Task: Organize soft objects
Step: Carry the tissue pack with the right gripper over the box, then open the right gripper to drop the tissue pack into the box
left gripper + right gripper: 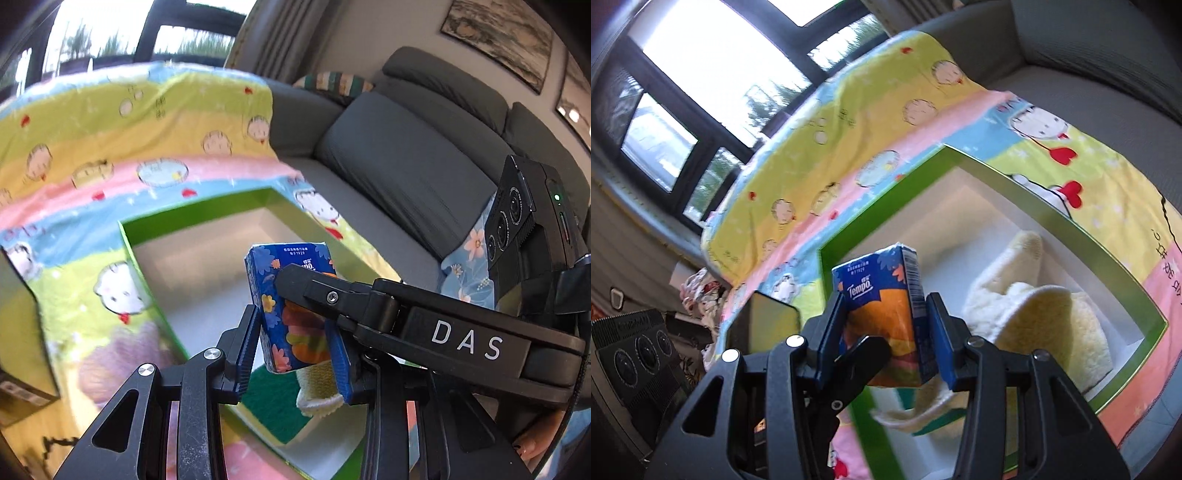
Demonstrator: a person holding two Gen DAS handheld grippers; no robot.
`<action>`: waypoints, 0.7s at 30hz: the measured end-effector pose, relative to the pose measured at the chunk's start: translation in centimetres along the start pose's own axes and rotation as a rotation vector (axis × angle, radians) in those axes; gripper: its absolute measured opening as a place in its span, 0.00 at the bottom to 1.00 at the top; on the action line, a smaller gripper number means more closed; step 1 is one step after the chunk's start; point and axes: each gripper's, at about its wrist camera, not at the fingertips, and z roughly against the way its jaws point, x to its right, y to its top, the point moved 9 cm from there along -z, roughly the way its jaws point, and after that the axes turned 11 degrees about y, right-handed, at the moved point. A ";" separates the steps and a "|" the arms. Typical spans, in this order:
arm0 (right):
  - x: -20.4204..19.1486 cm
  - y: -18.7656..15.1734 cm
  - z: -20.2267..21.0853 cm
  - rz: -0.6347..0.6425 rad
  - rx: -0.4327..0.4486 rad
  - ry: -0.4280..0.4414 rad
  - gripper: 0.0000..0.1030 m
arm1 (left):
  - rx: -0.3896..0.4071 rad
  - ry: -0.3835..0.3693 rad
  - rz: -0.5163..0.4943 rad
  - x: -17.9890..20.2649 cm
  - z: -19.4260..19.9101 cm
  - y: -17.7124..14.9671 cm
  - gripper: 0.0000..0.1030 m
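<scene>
Covering the seat, a cartoon-print blanket (849, 155) lies under a green-rimmed box (1034, 206). Inside the box: cream fleece cloth (1052, 314). Above the box, both left gripper (295, 343) and right gripper (892, 343) pinch one blue-orange tissue pack (882, 314), jaws narrowed onto it. Label reads "Tempo".

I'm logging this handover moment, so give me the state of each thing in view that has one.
Blue and orange Tempo tissue pack: upright, held above the box by both claws.
Left claw: shut on the pack.
Right claw: shut on the pack.
Green-rimmed white cardboard box: open, no lid on it.
Cream fluffy towel: crumpled inside the box.
Cartoon-print blanket: spread under the box.
</scene>
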 end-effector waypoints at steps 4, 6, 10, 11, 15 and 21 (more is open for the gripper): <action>1.6 -0.2 -0.5 -0.020 -0.015 -0.043 0.43 | -0.037 -0.020 0.011 0.2 -1.4 -0.6 0.36; 2.0 -0.2 -0.8 -0.029 -0.025 -0.048 0.43 | -0.048 -0.017 0.015 0.2 -1.8 -0.8 0.35; 2.5 -0.3 -1.1 -0.028 -0.034 -0.091 0.39 | -0.066 -0.001 0.012 0.3 -2.3 -1.1 0.35; 2.6 -0.4 -1.2 -0.030 -0.039 -0.099 0.38 | -0.071 0.007 0.008 0.3 -2.4 -1.2 0.35; 2.9 -0.4 -1.2 -0.039 -0.042 -0.104 0.38 | -0.077 0.005 0.016 0.1 -2.5 -1.2 0.35; 1.9 -0.1 -0.2 0.009 -0.004 -0.111 0.44 | -0.043 0.046 0.007 -0.2 -0.9 -0.9 0.36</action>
